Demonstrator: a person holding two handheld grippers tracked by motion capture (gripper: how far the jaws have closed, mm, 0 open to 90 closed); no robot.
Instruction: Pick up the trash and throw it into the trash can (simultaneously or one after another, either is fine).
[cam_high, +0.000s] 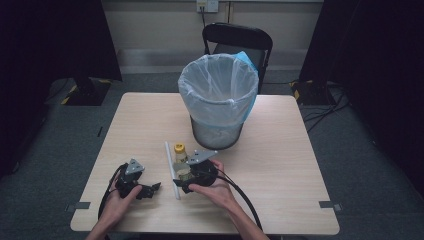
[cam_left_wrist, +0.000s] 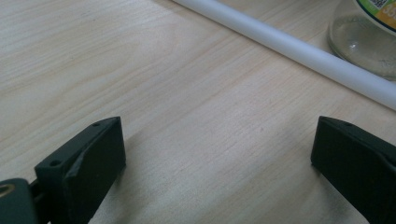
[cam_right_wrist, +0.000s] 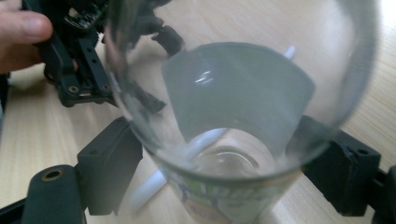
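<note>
Lying on its side at the lower centre of the high view, your bottle is sitting lengthwise between the spread jaws of your right hand-held gripper, unpinched, on the counter; your left hand-held gripper is waiting spread nearby.

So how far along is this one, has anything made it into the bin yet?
Little looks done: the clear bottle and the white tube lie on the table in front of the lined bin; the bin's contents can't be made out. In hand: the right gripper has its jaws around the bottle. The left gripper rests open, empty. Left: lifting the bottle, likely to the bin.
</note>
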